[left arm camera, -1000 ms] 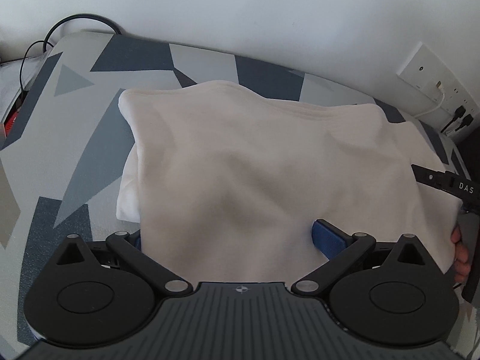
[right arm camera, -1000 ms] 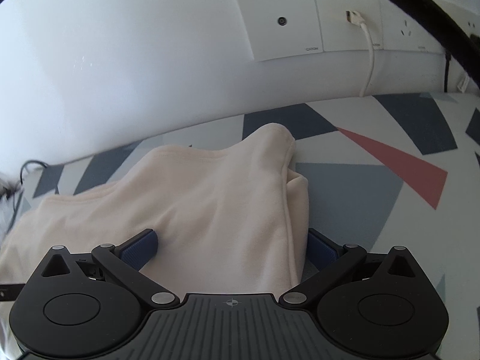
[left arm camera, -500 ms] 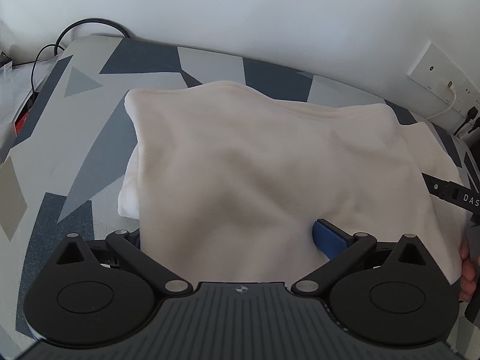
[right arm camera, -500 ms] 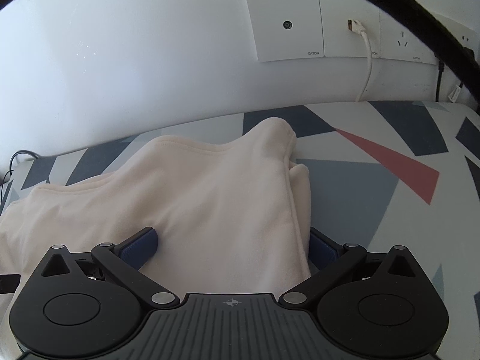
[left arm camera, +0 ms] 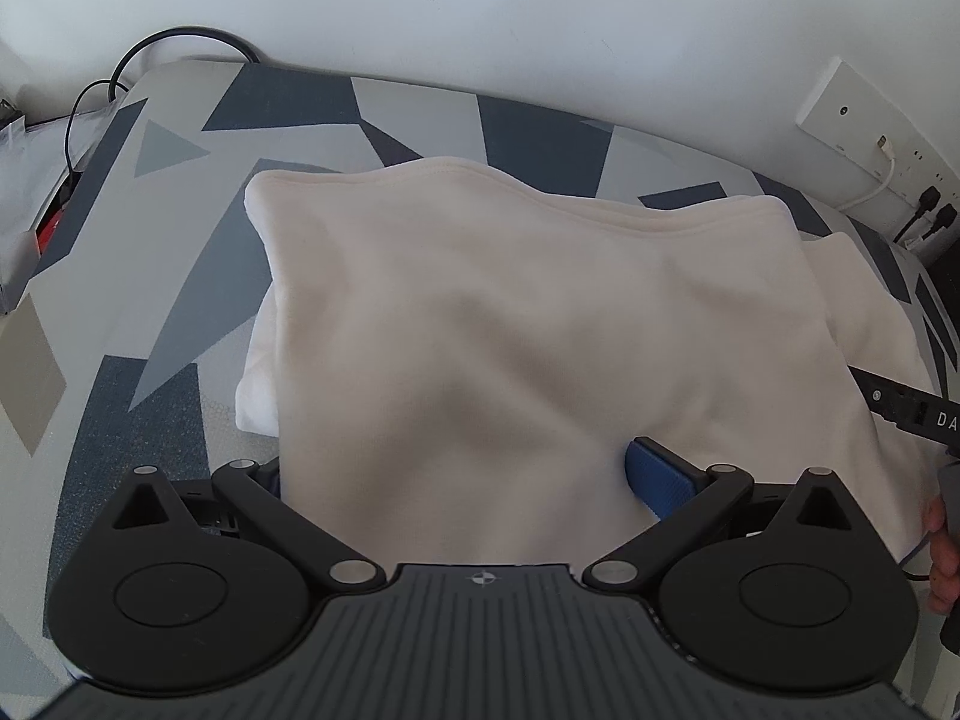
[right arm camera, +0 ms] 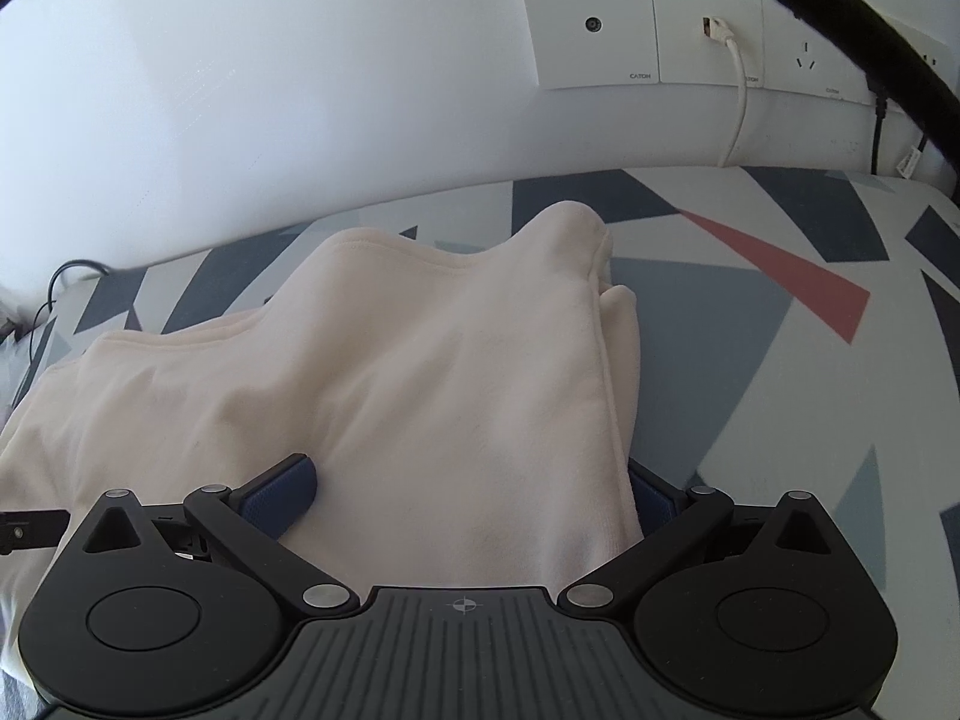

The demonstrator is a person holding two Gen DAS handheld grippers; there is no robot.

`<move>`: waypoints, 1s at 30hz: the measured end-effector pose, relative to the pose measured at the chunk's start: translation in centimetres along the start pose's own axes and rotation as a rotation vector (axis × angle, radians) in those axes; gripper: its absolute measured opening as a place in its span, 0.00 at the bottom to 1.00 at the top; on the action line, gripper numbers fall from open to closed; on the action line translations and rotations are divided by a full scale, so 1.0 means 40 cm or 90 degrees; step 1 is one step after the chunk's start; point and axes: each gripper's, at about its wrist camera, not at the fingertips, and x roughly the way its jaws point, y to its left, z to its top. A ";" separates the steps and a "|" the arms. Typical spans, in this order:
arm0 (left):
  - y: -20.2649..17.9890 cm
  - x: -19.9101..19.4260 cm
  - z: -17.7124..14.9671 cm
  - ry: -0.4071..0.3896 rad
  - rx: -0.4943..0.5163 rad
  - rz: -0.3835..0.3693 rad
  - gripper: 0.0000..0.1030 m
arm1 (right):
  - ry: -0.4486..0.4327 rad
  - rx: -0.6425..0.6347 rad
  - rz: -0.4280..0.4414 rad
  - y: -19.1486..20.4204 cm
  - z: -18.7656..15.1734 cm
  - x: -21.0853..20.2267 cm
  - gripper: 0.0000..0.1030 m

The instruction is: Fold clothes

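Note:
A cream fleece garment (left arm camera: 510,324) lies folded over itself on the patterned bed cover (left arm camera: 150,276), with a whiter layer (left arm camera: 258,384) showing under its left edge. My left gripper (left arm camera: 462,474) is at its near edge, jaws wide open. The cloth lies between them and hides the left pad; the blue right pad (left arm camera: 654,480) shows. In the right wrist view the same garment (right arm camera: 420,372) rises to a peak at the far end. My right gripper (right arm camera: 474,492) is open too, with the cloth's right hem between its blue pads (right arm camera: 282,486).
A white wall runs behind the bed, with socket plates (right arm camera: 648,24) and a plugged white cable (right arm camera: 738,90). Black cables (left arm camera: 150,54) and a bag sit off the bed's far left corner. The other gripper's arm (left arm camera: 906,408) and a hand (left arm camera: 942,552) are at the right edge.
Both cameras have drawn back a little, so more bed cover shows beyond the garment. The garment keeps its shape and both jaws keep the same wide spread.

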 end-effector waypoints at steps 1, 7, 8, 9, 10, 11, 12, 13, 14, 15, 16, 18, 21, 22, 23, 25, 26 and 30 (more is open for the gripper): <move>0.002 -0.004 -0.006 0.002 0.002 -0.001 1.00 | 0.003 0.000 0.000 0.002 -0.007 -0.006 0.99; 0.012 -0.040 -0.052 0.027 0.004 -0.004 1.00 | 0.022 -0.003 0.005 0.015 -0.055 -0.049 0.99; 0.014 -0.046 -0.061 0.030 0.004 -0.004 1.00 | 0.026 -0.005 0.008 0.017 -0.062 -0.055 0.99; 0.017 -0.052 -0.069 0.031 0.003 -0.004 1.00 | 0.029 -0.007 0.010 0.018 -0.068 -0.061 0.99; 0.019 -0.056 -0.076 0.030 0.002 -0.005 1.00 | 0.032 -0.008 0.012 0.019 -0.073 -0.066 0.99; 0.022 -0.060 -0.082 0.028 0.000 -0.005 1.00 | 0.034 -0.010 0.014 0.021 -0.077 -0.070 0.99; 0.024 -0.063 -0.087 0.026 -0.002 -0.006 1.00 | 0.036 -0.011 0.015 0.021 -0.078 -0.071 0.99; 0.023 -0.064 -0.090 0.023 -0.004 -0.004 1.00 | 0.038 -0.011 0.016 0.021 -0.078 -0.072 0.99; 0.021 -0.064 -0.091 0.021 -0.004 -0.001 1.00 | 0.041 -0.008 0.017 0.021 -0.075 -0.072 0.99; 0.020 -0.064 -0.091 0.020 -0.005 0.001 1.00 | 0.045 -0.007 0.017 0.024 -0.070 -0.070 0.99; 0.019 -0.064 -0.091 0.020 -0.006 0.002 1.00 | 0.050 -0.008 0.016 0.025 -0.066 -0.068 0.99; 0.019 -0.064 -0.091 0.017 -0.005 0.001 1.00 | 0.056 -0.018 0.018 0.026 -0.058 -0.061 0.99; 0.024 -0.066 -0.093 0.011 0.001 -0.005 1.00 | 0.062 -0.030 0.028 0.020 -0.045 -0.054 0.99; 0.027 -0.067 -0.093 0.010 0.005 -0.010 1.00 | 0.065 -0.032 0.031 0.017 -0.039 -0.051 0.99; 0.030 -0.067 -0.092 0.011 0.011 -0.015 1.00 | 0.068 -0.026 0.035 0.013 -0.034 -0.051 0.99; 0.038 -0.069 -0.089 0.015 0.018 -0.029 1.00 | 0.066 0.012 0.037 -0.007 -0.024 -0.052 0.99; 0.043 -0.070 -0.088 0.018 0.017 -0.035 1.00 | 0.064 0.029 0.038 -0.017 -0.020 -0.053 0.99; 0.055 -0.074 -0.085 0.018 0.003 -0.025 1.00 | 0.052 0.041 0.037 -0.040 -0.021 -0.054 0.99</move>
